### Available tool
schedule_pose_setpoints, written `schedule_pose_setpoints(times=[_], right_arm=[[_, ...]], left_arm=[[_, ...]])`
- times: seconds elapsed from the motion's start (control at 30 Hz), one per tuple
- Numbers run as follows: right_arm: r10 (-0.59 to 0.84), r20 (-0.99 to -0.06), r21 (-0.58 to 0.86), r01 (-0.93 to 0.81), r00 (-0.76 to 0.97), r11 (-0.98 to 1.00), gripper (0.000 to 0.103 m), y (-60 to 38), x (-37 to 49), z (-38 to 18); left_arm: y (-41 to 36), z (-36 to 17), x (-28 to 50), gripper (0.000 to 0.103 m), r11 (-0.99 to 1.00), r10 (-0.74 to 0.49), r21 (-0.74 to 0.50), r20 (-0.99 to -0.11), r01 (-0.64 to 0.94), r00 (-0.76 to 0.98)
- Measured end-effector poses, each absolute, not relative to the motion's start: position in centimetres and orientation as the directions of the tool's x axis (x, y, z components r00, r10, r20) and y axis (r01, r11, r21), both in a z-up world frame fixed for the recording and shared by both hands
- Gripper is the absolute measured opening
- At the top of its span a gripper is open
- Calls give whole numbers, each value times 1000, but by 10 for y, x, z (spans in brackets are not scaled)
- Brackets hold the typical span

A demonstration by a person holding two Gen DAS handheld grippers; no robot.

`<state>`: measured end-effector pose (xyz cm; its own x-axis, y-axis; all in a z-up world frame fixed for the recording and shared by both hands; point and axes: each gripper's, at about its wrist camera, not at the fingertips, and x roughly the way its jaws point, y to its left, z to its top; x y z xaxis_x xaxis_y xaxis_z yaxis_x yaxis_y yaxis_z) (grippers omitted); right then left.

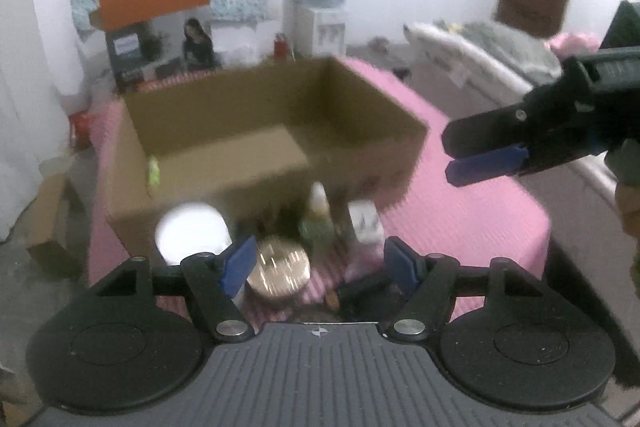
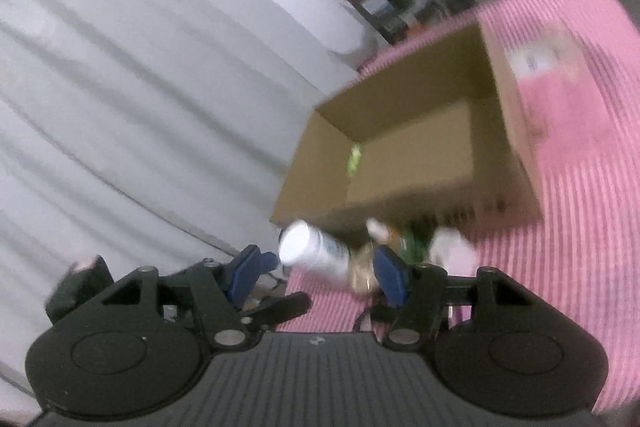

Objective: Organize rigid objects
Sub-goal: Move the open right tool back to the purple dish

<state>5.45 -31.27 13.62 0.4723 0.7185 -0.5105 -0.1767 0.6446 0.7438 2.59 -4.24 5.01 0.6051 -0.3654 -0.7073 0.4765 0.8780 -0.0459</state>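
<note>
- Left wrist view: the left gripper (image 1: 320,267) is hanging with its jaws spread and nothing between them, above a cluster of small items on the pink striped table (image 1: 460,223).
- The cluster is sitting just in front of the cardboard box (image 1: 260,135): a white-capped canister (image 1: 192,233), a round gold tin (image 1: 279,271), a green bottle (image 1: 318,223) and a small white object (image 1: 366,223), all outside the box.
- The box is standing open; a small green item (image 1: 154,171) is showing against its left inner wall, and the rest of the floor looks bare.
- The right gripper (image 1: 452,157) is reaching in from the right edge, well apart from the items; from this side angle I cannot tell how its jaws are standing.
- Right wrist view: the right gripper (image 2: 318,271) is showing parted blue pads with nothing clamped; the canister (image 2: 316,253) is appearing tilted between them in the picture, but farther off.
- The gold tin (image 2: 362,273) and the green bottle (image 2: 404,239) are sitting by the near wall of the box (image 2: 400,147); the frame is blurred.
- Judgement: both grippers seem empty and between picks, with most items not yet boxed. The next move calls for lowering one gripper over a single item, probably the tin or the canister, centring it between the pads and closing firmly before lifting it over the box wall, without knocking its neighbours.
</note>
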Motion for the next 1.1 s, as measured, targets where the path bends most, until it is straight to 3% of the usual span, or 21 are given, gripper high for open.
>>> schedule_pose_setpoints(times=[0.17, 0.23, 0.6, 1.1], right_arm=[[739, -530, 810, -8, 415, 586, 52, -314, 56, 82], [747, -546, 818, 48, 379, 573, 49, -313, 58, 65], [738, -623, 782, 186, 258, 595, 48, -300, 69, 23], [700, -671, 741, 179, 245, 648, 48, -296, 88, 28]], left_arm=[[-54, 16, 25, 55, 871, -357, -58, -756, 488, 548], [-56, 9, 28, 54, 872, -351, -51, -759, 487, 548], [-62, -15, 41, 36, 855, -396, -133, -791, 500, 466], [-70, -16, 17, 33, 800, -482, -208, -781, 563, 397]])
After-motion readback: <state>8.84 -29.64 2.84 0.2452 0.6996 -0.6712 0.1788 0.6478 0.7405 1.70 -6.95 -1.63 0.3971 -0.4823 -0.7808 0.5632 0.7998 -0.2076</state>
